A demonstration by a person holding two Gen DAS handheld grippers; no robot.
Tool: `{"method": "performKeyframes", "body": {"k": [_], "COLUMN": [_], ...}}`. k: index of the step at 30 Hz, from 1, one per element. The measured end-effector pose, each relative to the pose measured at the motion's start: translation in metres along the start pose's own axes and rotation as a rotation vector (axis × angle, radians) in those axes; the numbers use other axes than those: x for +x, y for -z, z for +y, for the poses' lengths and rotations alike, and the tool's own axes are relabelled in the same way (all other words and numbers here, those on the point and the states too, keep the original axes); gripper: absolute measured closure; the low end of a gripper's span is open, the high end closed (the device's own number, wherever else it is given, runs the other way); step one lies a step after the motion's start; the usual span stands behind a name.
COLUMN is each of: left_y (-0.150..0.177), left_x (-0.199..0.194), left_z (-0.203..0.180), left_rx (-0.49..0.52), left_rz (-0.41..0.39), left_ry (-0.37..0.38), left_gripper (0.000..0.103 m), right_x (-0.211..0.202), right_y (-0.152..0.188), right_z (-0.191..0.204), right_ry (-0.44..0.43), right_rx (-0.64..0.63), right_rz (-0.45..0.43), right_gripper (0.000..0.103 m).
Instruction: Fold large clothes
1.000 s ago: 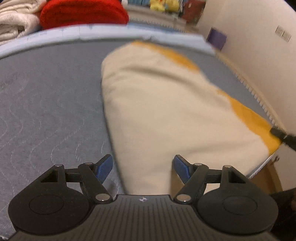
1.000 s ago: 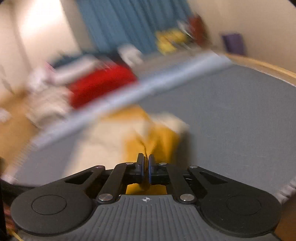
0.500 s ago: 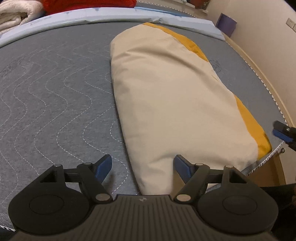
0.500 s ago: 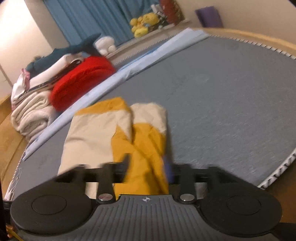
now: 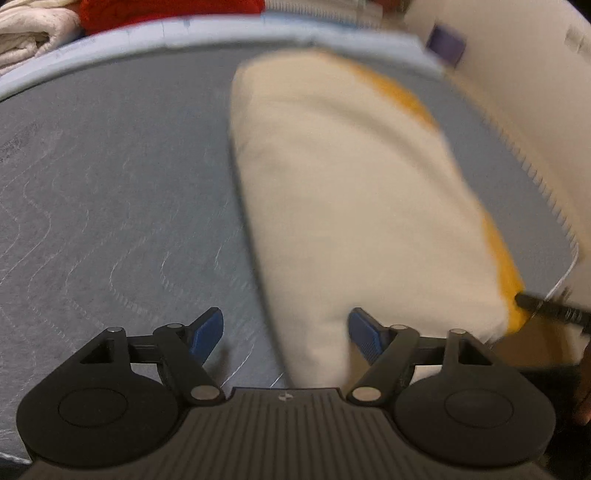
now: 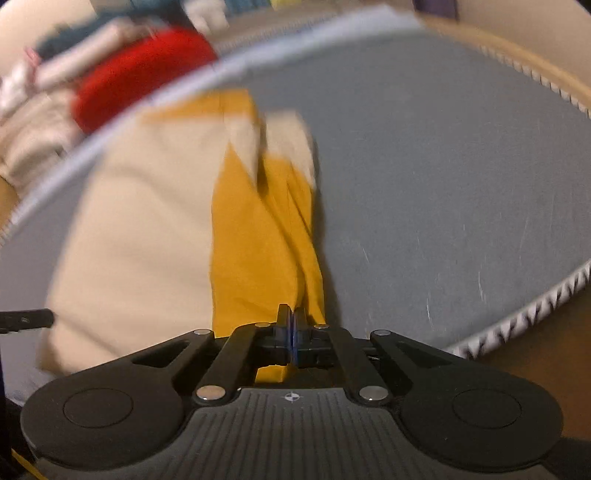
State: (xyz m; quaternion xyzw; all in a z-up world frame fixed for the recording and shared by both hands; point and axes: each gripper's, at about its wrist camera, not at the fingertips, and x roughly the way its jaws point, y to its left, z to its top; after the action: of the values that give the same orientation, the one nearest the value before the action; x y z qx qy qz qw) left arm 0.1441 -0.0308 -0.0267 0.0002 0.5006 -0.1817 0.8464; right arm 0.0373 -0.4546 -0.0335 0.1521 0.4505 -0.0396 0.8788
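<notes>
A cream and mustard-yellow garment [image 5: 354, 206] lies folded lengthwise on the grey quilted mattress [image 5: 110, 206], running from the bottom centre of the left wrist view toward its upper right. The left gripper [image 5: 286, 332] is low in that view with its jaws wide and opening; the garment's near cream corner lies between the blue pads [image 5: 208, 326], which do not press it. In the right wrist view the right gripper [image 6: 293, 332] is clamped tight on the yellow edge of the garment at bottom centre. A red bundle [image 6: 140, 70] and pale folded linens [image 5: 29, 33] sit beyond the mattress, upper left.
</notes>
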Motion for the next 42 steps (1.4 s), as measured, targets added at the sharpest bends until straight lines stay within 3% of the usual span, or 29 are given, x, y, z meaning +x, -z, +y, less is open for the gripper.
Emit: {"method": "performKeyframes", "body": {"k": [5,8,12,14,17,20,22,24,26,27,28,31,32,35,37,39,42], "left_y": [-0.003,0.005,0.003,-0.001,-0.013,-0.033,-0.044,-0.056,-0.061,-0.060,-0.056,-0.063,-0.067,-0.075,-0.080,-0.082,-0.084], "left_x": [-0.013,0.008,0.004,-0.007,-0.032,-0.041,-0.036,-0.020,0.006,0.022,0.034,0.036,0.028,0.016,0.020,0.025,0.032], "left_z": [0.002,-0.003,-0.007,-0.008,-0.019,-0.030,-0.039,-0.050,-0.052,-0.050,-0.045,-0.030,-0.027,-0.015,-0.009,-0.008,-0.012], "left_rx": [-0.031,0.012,0.032,0.024,0.071,0.125,0.185,0.281,0.341,0.354,0.345,0.259,0.229,0.144,0.094,0.080,0.078], "left_rz": [-0.033,0.080,0.070,0.037,-0.098,-0.147,-0.139,-0.100,-0.042,-0.015,-0.010,-0.025,-0.067,-0.126,-0.117,-0.100,-0.091], "left_ry": [0.053,0.003,-0.003,0.025,0.048,0.110,0.127,0.096,0.061,0.051,0.054,0.087,0.104,0.127,0.131,0.114,0.096], "left_gripper": [0.024,0.026,0.026,0.027,0.029,0.039,0.046,0.046,0.045,0.039,0.032,0.029,0.029,0.029,0.030,0.031,0.031], "right_x": [0.007,0.014,0.015,0.015,0.016,0.013,0.009,0.008,0.006,0.004,0.001,-0.025,-0.035,-0.052,-0.052,-0.042,-0.008], "right_y": [-0.003,-0.002,0.000,-0.002,-0.002,-0.001,0.000,-0.001,-0.002,-0.003,-0.004,-0.011,-0.015,-0.031,-0.047,-0.066,-0.097], "right_z": [0.007,0.009,0.016,0.015,0.015,0.018,0.020,0.022,0.026,0.028,0.031,0.041,0.044,0.051,0.058,0.067,0.076], "right_ry": [0.027,0.053,0.082,0.084,0.092,0.101,0.102,0.106,0.115,0.126,0.151,0.242,0.259,0.195,0.118,0.042,-0.058], "right_rx": [-0.047,-0.072,-0.111,-0.107,-0.126,-0.153,-0.154,-0.161,-0.174,-0.178,-0.189,-0.231,-0.240,-0.222,-0.219,-0.238,-0.245], "right_rz": [-0.009,0.026,0.042,0.044,0.043,0.040,0.039,0.039,0.041,0.038,0.018,-0.164,-0.235,-0.376,-0.412,-0.399,-0.298], "right_gripper": [0.103,0.103,0.103,0.103,0.103,0.103,0.103,0.103,0.103,0.103,0.097,0.088,0.084,0.066,0.064,0.060,0.053]}}
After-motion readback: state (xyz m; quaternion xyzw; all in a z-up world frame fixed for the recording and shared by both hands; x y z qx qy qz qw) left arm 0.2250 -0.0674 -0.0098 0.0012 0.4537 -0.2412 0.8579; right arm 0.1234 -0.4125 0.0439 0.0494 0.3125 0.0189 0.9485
